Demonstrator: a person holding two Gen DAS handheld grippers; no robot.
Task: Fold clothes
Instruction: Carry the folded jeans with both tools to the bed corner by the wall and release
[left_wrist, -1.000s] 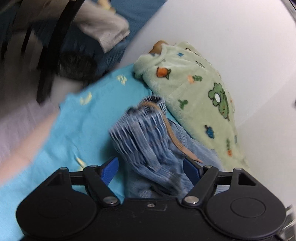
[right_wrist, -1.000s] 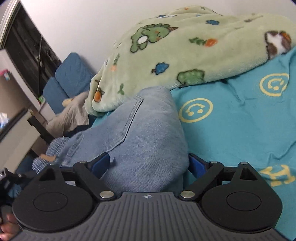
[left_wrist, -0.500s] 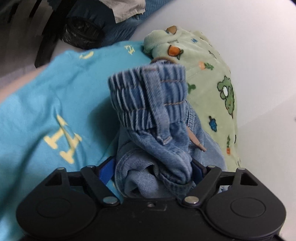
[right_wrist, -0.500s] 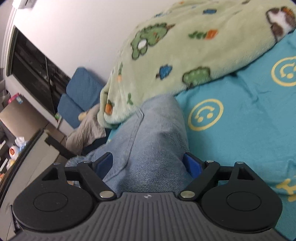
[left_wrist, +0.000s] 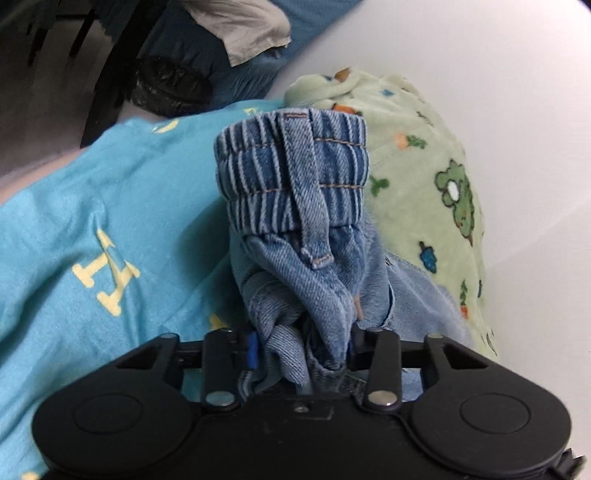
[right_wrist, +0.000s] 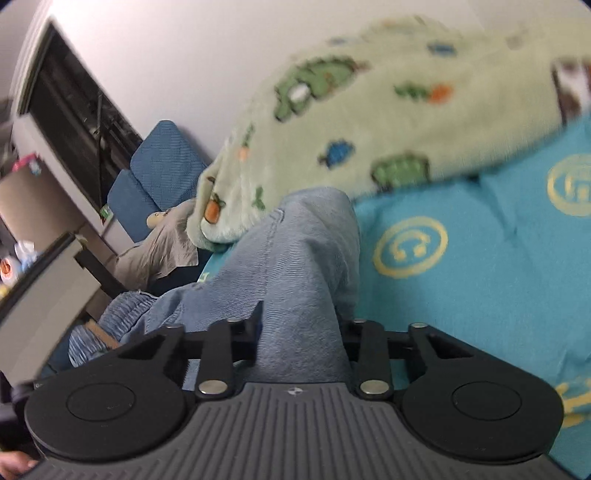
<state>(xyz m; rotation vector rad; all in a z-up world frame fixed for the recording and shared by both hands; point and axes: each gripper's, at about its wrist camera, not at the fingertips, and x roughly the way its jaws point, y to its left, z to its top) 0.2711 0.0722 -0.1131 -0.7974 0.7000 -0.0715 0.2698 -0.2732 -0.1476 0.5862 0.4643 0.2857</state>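
Leftward, the left hand-held gripper (left_wrist: 301, 349) is closing, clenched on the jeans (left_wrist: 295, 221) at their bunched waistband. They lie on a turquoise bed sheet (left_wrist: 92, 206), open to the left; a green fleece blanket (right_wrist: 388, 122) and white wall (left_wrist: 498, 74) crowd the far edge. The right hand-held gripper (right_wrist: 301, 332), also closing, pinches a jeans leg.

Blue denim jeans (left_wrist: 295, 206), turquoise yellow-printed sheet (left_wrist: 110, 229), pale green cartoon-print blanket (left_wrist: 424, 177).

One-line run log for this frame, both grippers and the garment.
left gripper: closing on elastic-waist end of blue denim jeans | right gripper: closing on jeans leg | surface: turquoise bedsheet with yellow print
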